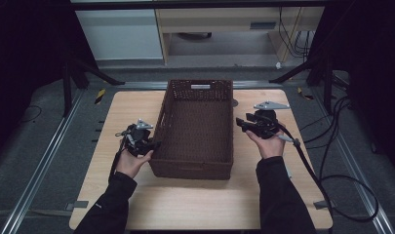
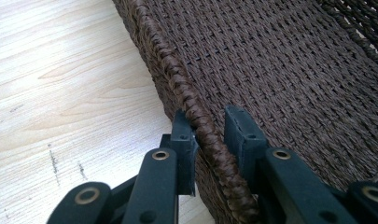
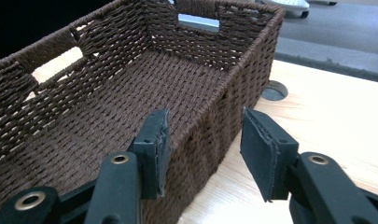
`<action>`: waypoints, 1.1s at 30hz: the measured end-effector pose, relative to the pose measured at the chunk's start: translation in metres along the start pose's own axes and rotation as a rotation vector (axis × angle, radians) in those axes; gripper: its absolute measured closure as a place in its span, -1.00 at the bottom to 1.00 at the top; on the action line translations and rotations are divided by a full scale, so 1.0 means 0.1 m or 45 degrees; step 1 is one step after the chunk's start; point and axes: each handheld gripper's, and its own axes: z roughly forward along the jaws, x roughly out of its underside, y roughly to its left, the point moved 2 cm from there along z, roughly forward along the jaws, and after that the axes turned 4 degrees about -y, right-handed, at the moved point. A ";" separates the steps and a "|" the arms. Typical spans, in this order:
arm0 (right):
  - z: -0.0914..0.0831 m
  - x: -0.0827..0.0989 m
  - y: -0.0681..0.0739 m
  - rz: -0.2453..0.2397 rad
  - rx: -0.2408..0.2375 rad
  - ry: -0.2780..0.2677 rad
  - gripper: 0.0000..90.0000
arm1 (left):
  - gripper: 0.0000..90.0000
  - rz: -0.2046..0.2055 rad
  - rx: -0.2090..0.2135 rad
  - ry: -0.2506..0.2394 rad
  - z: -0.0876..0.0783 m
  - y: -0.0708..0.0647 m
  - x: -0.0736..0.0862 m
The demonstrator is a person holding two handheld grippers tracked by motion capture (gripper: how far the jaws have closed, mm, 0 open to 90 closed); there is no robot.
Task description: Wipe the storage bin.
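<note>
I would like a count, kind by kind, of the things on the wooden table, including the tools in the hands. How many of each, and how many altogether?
Brown woven basket: 1
Hand-held grippers: 2, the left gripper at the basket's left rim, the right gripper beside its right wall
Total: 3

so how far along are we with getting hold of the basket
Partly there. The left hand-held gripper is clamped on the left rim of the brown woven rectangular basket. The right hand-held gripper stands open astride the right rim, not yet gripping. Closing it, then any lifting, remains.
</note>
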 end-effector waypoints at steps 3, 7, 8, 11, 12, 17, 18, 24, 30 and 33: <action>0.08 0.01 0.00 0.023 -0.010 0.007 0.18 | 0.63 -0.002 0.002 -0.001 0.00 0.00 0.00; 0.17 0.01 0.02 0.043 -0.024 0.003 0.19 | 0.62 -0.007 0.002 -0.004 0.00 0.00 0.00; 0.19 0.01 0.03 0.038 -0.026 0.008 0.19 | 0.62 -0.004 0.003 -0.001 0.00 0.01 0.00; 0.25 0.00 0.08 0.020 -0.031 0.025 0.19 | 0.62 -0.003 0.004 0.000 0.00 0.01 0.00; 0.27 0.00 0.09 0.017 -0.032 0.033 0.20 | 0.62 -0.004 0.004 -0.001 0.00 0.01 0.00; 0.37 0.05 0.11 -0.014 -0.015 0.092 0.29 | 0.60 -0.011 0.006 -0.006 0.00 0.01 0.00; 0.39 0.07 0.11 -0.019 -0.016 0.111 0.35 | 0.58 -0.013 0.004 -0.008 0.00 0.01 0.00; 0.42 0.10 0.13 -0.040 -0.004 0.131 0.52 | 0.33 -0.034 -0.020 -0.021 -0.01 0.03 0.00; 0.37 0.12 0.17 -0.070 0.007 0.133 0.59 | 0.15 -0.015 -0.043 -0.072 -0.11 0.01 -0.01; 0.32 0.14 0.19 -0.063 -0.003 0.133 0.58 | 0.16 -0.017 -0.023 -0.054 -0.19 -0.01 0.02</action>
